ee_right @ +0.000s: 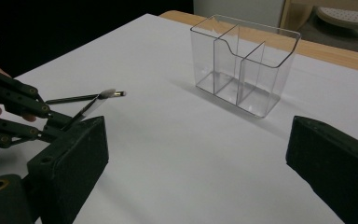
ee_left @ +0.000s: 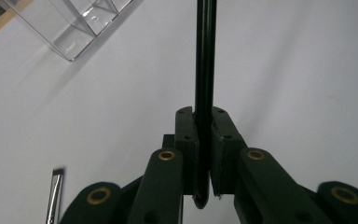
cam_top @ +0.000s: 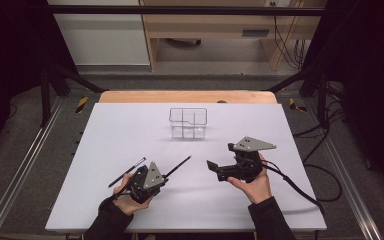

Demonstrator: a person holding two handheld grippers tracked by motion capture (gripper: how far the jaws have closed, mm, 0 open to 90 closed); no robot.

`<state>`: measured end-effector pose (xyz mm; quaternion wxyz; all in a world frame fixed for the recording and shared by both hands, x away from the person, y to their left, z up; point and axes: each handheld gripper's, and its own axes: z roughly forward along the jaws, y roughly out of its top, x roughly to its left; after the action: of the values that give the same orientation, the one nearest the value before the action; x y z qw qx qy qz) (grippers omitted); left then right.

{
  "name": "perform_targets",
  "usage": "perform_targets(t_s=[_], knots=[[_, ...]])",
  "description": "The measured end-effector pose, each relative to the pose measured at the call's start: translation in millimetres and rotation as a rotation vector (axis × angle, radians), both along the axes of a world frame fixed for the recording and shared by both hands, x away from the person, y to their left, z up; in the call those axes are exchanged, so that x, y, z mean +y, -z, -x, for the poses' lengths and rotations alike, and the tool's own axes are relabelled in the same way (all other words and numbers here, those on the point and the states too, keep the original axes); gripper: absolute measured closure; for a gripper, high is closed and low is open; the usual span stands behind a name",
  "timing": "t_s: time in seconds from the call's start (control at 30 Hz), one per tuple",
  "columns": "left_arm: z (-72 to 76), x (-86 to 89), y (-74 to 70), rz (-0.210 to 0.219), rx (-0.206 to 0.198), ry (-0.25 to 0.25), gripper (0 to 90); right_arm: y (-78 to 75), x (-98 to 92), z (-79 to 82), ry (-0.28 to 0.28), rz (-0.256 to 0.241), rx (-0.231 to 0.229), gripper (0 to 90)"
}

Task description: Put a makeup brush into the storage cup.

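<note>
While the left tool pinches a thin black brush near its rounded end, the right tool hovers with jaws spread wide and empty.
Slender and glossy, the brush juts over the matte white surface toward a clear, hard-walled plastic organiser with three compartments; a second silver-ferruled brush lies flat just beside the left hand.
</note>
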<state>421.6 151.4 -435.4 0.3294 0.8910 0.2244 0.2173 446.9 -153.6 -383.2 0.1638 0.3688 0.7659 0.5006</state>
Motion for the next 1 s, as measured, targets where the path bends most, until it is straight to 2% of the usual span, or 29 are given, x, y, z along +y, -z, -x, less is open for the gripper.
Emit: perform_targets(t_s=[0.03,0.07,0.13,0.17,0.2,0.27,0.3,0.33,0.63,0.73,0.77,1.0], knots=[[0.1,-0.6,-0.3,0.03,0.006,-0.017,82.8,1.5,-0.3,1.0,-0.001,-0.009,0.002,6.2],[0.1,-0.6,-0.3,0.03,0.006,-0.017,82.8,1.5,-0.3,1.0,-0.001,-0.009,0.002,6.2],[0.5,-0.9,-0.8,0.057,0.008,-0.036,82.8,4.9,-0.8,2.6,-0.006,-0.023,0.009,6.2],[0.6,-0.8,-1.2,0.078,0.012,-0.05,82.8,6.0,-0.3,2.8,-0.003,-0.011,0.008,5.7],[0.6,-0.8,-1.2,0.078,0.012,-0.05,82.8,6.0,-0.3,2.8,-0.003,-0.011,0.008,5.7],[1.2,0.4,-2.2,0.124,0.016,-0.079,82.8,6.9,1.1,3.6,-0.001,-0.029,0.002,6.1],[1.2,0.4,-2.2,0.124,0.016,-0.079,82.8,7.7,1.7,3.6,-0.003,-0.03,0.0,6.4],[1.4,2.6,-3.5,0.161,0.025,-0.092,82.8,9.1,3.1,3.8,-0.003,-0.032,-0.002,6.5],[1.3,1.5,-3.5,0.192,0.019,-0.134,82.8,18.4,12.6,2.8,-0.016,-0.077,0.014,8.0],[0.8,-1.1,-2.7,0.202,0.026,-0.146,82.8,18.5,13.4,3.3,-0.017,-0.099,0.013,9.6],[-0.1,-2.4,-2.0,0.21,0.032,-0.155,82.8,18.9,14.7,3.3,-0.017,-0.122,0.021,9.6],[-3.6,-5.5,-1.9,0.255,0.051,-0.184,82.8,20.5,17.8,1.7,0.029,-0.175,0.037,10.3]])
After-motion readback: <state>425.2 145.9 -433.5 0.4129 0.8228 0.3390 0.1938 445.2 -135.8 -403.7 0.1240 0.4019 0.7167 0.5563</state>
